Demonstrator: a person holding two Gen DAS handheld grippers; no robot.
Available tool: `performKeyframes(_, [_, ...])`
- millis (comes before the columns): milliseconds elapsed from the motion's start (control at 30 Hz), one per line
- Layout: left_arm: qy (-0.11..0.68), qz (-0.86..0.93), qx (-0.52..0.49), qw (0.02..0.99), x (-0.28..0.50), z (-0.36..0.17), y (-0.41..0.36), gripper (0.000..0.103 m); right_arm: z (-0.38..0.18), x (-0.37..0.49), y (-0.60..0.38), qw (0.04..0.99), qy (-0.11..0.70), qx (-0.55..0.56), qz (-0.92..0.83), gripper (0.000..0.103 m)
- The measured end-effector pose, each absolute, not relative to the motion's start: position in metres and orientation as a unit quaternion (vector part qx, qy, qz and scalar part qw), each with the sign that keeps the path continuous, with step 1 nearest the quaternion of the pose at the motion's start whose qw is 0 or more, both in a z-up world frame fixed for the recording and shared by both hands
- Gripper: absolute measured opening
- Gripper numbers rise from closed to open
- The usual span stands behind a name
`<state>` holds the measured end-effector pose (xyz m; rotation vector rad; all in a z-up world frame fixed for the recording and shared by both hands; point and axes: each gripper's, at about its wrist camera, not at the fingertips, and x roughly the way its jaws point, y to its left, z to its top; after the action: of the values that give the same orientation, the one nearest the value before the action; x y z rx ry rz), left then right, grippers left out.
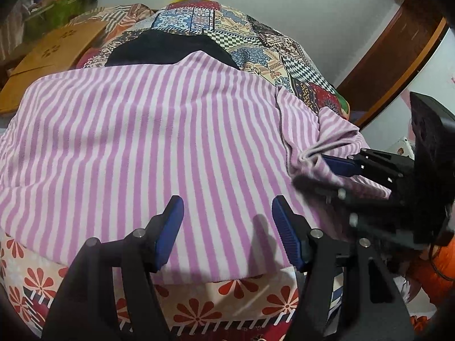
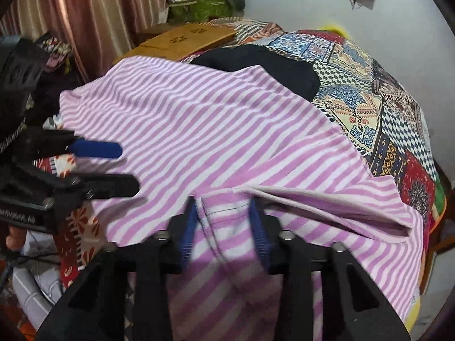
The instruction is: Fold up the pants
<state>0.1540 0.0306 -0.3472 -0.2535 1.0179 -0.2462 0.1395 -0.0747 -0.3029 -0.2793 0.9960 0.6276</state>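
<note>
On the bed, pants [image 1: 148,130] lie crosswise; left gripper [image 1: 227,227] fingers apart, right gripper [image 2: 224,227] pinching hem.

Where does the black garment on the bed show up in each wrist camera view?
Left wrist view: the black garment sits top centre, just beyond the striped pants' far edge.
Right wrist view: the garment is upper centre-right, again behind the pants.
Shared landmark: the patchwork quilt bordering the garment.

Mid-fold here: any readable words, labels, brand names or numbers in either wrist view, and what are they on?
No readable text.
Tan cardboard box: dark paw-like marks, no letters.
Green printed carton: print too blurred.
Pink-and-white striped pants: no label in view.
Black left gripper's body: pale marking, too blurred.
</note>
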Motion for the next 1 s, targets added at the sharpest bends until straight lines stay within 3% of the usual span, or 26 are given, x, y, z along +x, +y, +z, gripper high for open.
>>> performKeyframes(33, [0.484,-0.117,-0.122,0.859,0.154,-0.347,0.031,0.064,-0.302,0.143,-0.079,0.826,0.468,-0.12,0.292,0.011])
performKeyframes(200, [0.48,-0.113,-0.117,0.862,0.153,-0.342,0.032,0.064,-0.29,0.152,-0.098,0.824,0.473,-0.035,0.309,0.01])
performKeyframes(433, [0.468,-0.111,-0.11,0.87,0.151,-0.332,0.03,0.064,-0.245,0.134,-0.108,0.828,0.441,-0.007,0.345,0.01])
performKeyframes(667, [0.462,-0.108,-0.108,0.873,0.148,-0.325,0.026,0.064,-0.272,0.112,-0.099,0.793,0.484,-0.023,0.369,0.01])
performKeyframes(800, [0.464,-0.107,-0.101,0.874,0.149,-0.322,0.021,0.064,-0.294,0.11,-0.096,0.777,0.511,-0.028,0.367,0.015])
performKeyframes(867, [0.463,-0.109,-0.098,0.874,0.151,-0.32,0.016,0.064,-0.291,0.114,-0.099,0.769,0.52,-0.016,0.372,0.027])
performKeyframes(933, [0.462,-0.113,-0.093,0.875,0.153,-0.316,0.01,0.064,-0.282,0.115,-0.105,0.767,0.524,-0.005,0.37,0.046])
performKeyframes(1000, [0.459,-0.118,-0.089,0.876,0.155,-0.312,0.004,0.064,-0.272,0.112,-0.113,0.776,0.512,-0.012,0.368,0.047])
